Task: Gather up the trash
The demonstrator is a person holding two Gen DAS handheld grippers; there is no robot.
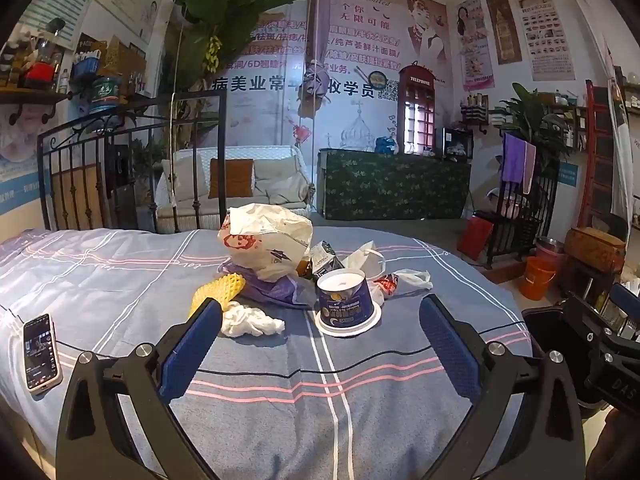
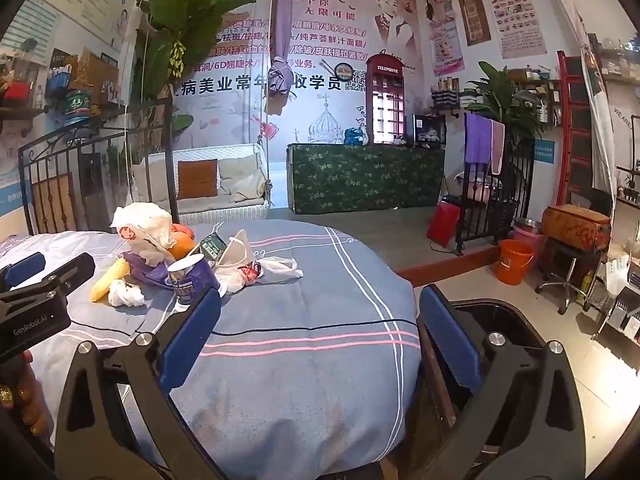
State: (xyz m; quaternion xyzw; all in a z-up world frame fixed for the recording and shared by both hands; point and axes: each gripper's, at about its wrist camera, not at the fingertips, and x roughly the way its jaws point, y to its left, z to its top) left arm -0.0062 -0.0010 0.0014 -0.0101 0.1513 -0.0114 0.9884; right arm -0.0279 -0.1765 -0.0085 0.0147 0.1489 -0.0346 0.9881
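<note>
A pile of trash lies on the bed's blue striped sheet (image 1: 280,400): an upside-down blue cup (image 1: 347,303), a crumpled white tissue (image 1: 250,320), a yellow foam net (image 1: 216,290), a white plastic bag (image 1: 266,240), a purple bag (image 1: 272,286) and a small carton (image 1: 326,258). My left gripper (image 1: 320,344) is open and empty, just short of the cup and tissue. My right gripper (image 2: 320,336) is open and empty over the bed's right edge, with the pile (image 2: 188,264) to its far left. A black bin (image 2: 500,320) stands beside the bed under its right finger.
A phone (image 1: 40,354) lies on the sheet at the left. A black iron bed frame (image 1: 132,168) stands behind the bed. An orange bucket (image 2: 514,266) and a stool (image 2: 568,272) stand on the floor to the right.
</note>
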